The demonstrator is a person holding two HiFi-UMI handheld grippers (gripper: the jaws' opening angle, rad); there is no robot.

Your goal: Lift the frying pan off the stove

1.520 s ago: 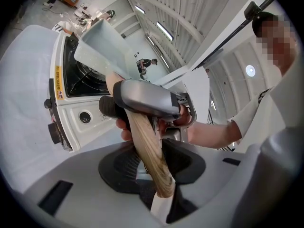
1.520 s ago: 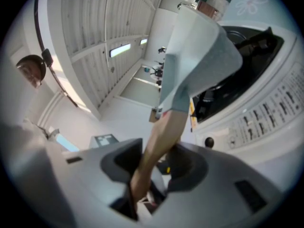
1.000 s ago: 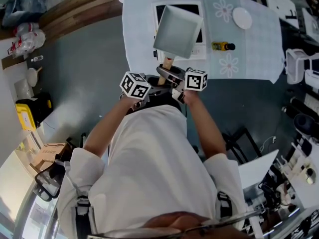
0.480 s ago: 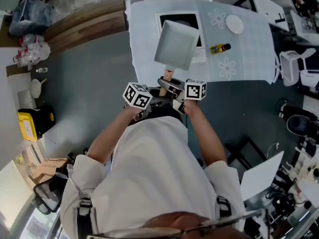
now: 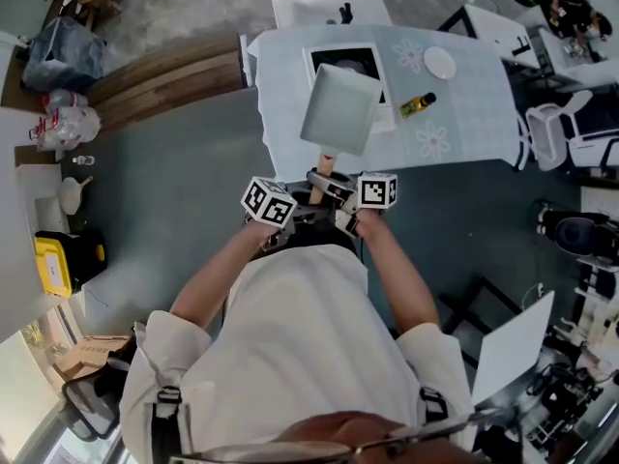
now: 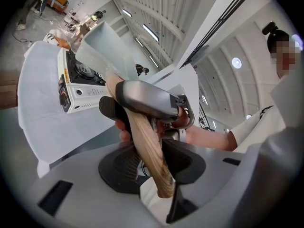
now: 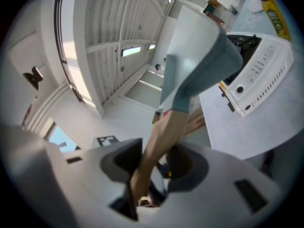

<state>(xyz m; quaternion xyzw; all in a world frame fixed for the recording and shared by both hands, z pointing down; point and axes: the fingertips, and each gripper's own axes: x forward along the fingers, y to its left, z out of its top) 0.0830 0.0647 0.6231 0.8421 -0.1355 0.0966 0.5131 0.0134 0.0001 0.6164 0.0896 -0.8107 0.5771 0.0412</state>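
pale floral tablecloth (image 5: 464, 114), stove (image 5: 334, 58), grey floor (image 5: 174, 182)

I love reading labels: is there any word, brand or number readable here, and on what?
Nothing here reads clearly.
On the stove: panel print, too small to read.
On the yellow bottle: label, too blurred.
On the marker cubes: black-and-white squares, no words.
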